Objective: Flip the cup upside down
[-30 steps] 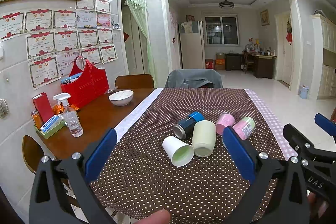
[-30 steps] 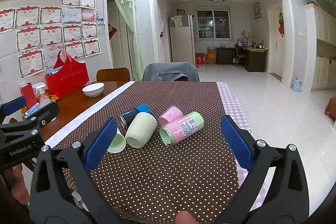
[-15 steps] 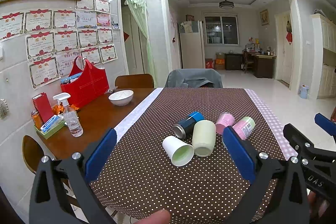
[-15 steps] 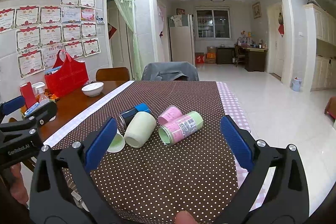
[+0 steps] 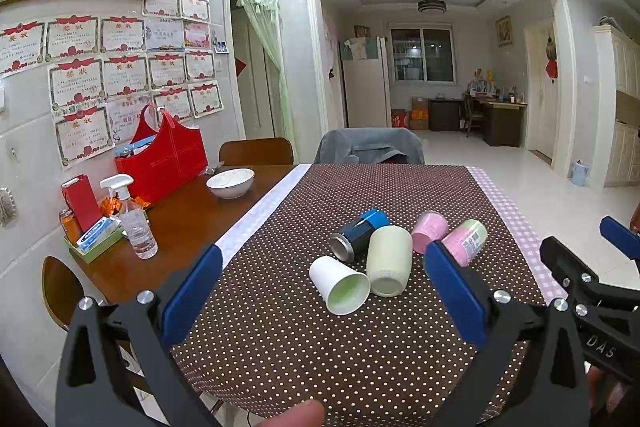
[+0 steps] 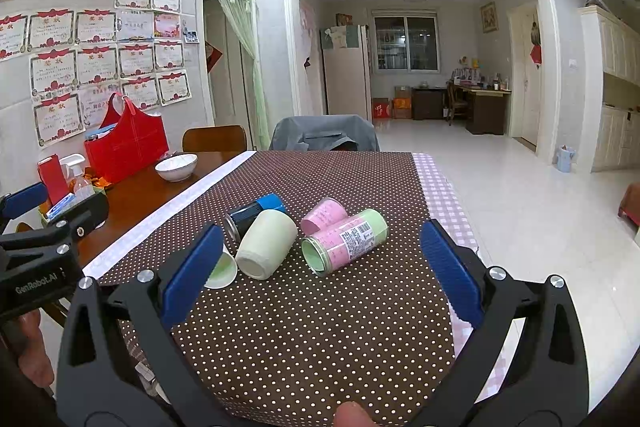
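Observation:
Several cups lie on their sides in a cluster on the brown dotted tablecloth [image 5: 360, 347]: a white paper cup [image 5: 340, 285] with a green inside, a cream cup [image 5: 390, 261], a dark blue cup [image 5: 358, 233], a pink cup [image 5: 430, 227] and a pink-and-green cup [image 5: 466, 241]. In the right wrist view they are the cream cup [image 6: 266, 243], blue cup [image 6: 254, 213], pink cup [image 6: 324, 215] and pink-and-green cup [image 6: 346, 241]; the white cup [image 6: 220, 269] is partly hidden. My left gripper [image 5: 324, 301] and right gripper [image 6: 318, 273] are both open and empty, short of the cups.
On the bare wood at the left stand a white bowl [image 5: 230, 183], a red bag [image 5: 162, 155], a spray bottle [image 5: 134, 223] and a small tray of items [image 5: 94, 235]. Chairs [image 5: 368, 147] stand at the far end. The table's right edge [image 5: 536, 259] drops to the tiled floor.

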### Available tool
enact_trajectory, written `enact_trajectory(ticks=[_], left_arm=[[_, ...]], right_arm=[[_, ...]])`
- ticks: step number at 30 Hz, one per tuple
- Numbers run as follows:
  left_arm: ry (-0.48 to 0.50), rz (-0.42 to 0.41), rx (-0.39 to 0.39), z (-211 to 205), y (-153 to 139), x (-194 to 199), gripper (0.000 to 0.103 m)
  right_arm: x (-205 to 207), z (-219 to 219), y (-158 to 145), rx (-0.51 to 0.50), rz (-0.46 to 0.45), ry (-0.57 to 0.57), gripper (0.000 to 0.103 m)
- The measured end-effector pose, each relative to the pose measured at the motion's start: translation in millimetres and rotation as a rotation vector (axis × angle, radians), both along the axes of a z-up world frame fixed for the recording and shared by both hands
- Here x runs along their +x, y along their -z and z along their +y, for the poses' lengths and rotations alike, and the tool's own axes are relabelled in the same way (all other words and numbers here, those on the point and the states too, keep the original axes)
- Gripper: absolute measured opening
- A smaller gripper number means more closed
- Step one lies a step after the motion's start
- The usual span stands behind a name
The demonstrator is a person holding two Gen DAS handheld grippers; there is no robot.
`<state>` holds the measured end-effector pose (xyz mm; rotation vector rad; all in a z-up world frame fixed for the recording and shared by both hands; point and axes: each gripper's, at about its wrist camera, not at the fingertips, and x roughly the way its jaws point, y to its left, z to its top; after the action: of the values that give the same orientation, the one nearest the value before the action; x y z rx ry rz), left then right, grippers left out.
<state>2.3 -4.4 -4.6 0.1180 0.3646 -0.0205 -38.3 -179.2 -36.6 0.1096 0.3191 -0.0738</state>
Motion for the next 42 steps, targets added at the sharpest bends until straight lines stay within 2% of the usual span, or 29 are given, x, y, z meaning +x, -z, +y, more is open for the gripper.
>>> enact_trajectory(ticks=[22, 33, 42], left_arm=[[-0.006, 0.050, -0.002, 4, 11, 17, 0.099], [-0.025, 0.147, -0.006, 6, 42, 51, 0.099], [-0.074, 0.296, -0.033, 20, 78, 109, 0.099]], right_arm=[[19, 6, 8, -0.010, 0.037, -0.014, 0.097], [58, 0, 25, -0.022, 0.099, -0.018, 0.097], [113, -4, 49, -0.023, 0.193, -0.049, 0.097]])
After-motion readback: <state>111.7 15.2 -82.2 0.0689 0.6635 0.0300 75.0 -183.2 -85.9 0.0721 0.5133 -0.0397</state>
